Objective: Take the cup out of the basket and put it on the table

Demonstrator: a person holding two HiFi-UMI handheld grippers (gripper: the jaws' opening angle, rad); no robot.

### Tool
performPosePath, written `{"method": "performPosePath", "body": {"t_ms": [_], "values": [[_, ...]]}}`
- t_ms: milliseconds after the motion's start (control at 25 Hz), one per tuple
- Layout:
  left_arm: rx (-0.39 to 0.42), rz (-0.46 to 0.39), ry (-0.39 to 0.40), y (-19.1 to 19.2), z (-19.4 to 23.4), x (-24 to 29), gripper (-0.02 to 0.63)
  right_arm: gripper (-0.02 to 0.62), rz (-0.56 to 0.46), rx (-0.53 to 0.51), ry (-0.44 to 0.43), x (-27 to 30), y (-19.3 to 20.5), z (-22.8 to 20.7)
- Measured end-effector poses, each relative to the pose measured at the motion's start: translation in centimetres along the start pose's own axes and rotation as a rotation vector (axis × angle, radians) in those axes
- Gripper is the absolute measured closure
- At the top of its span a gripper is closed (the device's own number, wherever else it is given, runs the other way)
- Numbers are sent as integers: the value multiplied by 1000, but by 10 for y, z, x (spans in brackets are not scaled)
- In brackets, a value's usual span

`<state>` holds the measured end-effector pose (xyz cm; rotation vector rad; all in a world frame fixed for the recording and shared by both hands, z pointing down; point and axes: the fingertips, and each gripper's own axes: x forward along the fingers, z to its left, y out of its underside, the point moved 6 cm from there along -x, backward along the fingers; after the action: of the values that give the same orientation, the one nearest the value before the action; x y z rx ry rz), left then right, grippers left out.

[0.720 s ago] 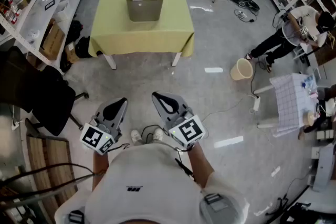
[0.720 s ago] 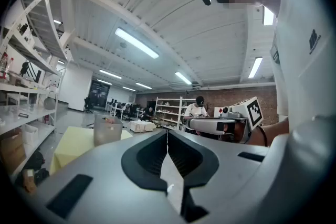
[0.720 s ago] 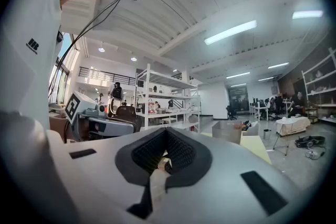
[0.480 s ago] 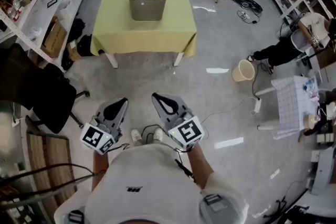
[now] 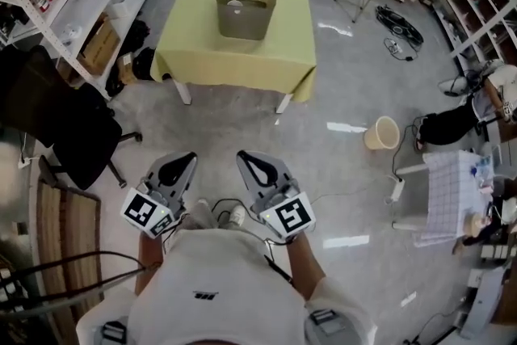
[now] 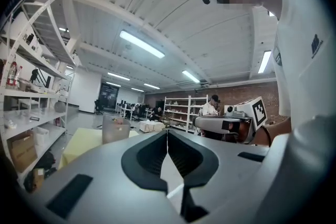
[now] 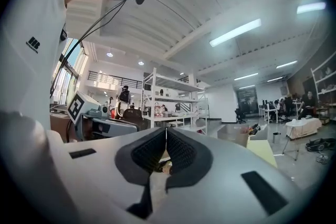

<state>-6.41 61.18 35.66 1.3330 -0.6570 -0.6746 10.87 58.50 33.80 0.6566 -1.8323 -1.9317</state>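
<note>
the table (image 5: 210,52) has shifted right; left gripper (image 5: 184,159) and right gripper (image 5: 245,157) jaws together.

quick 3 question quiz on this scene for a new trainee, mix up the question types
1. True or false: the olive-grey rectangular basket stands on the table with the yellow cloth.
2. Pick one. The left claw and the right claw are: A) both shut with nothing held, B) both shut on a cup, C) both wide open over the basket.
3. Fill in: the cream round bucket stands on the grey ___.

Key: 1 true; 2 A; 3 floor.
</note>
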Motion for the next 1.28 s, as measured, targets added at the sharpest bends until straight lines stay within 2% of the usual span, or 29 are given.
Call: {"method": "performPosePath", "body": {"t_ms": [160,360,560,880,1080,1280], "values": [[-6,-2,-38,-5,12,1,594,586,1,-9,-30,14,-2,-5],[6,-27,-39,-10,36,8,594,586,33,-11,-26,35,5,-17],[11,-39,-10,-15,75,23,594,586,33,-12,3,70,10,-34],[17,-13,58,-16,140,52,594,586,80,-25,42,134,24,-57],[40,17,92,-16,173,78,594,586,87,-8,85,162,29,-79],[22,19,115,-21,197,102,594,586,101,-18,111,178,30,-100]]}}
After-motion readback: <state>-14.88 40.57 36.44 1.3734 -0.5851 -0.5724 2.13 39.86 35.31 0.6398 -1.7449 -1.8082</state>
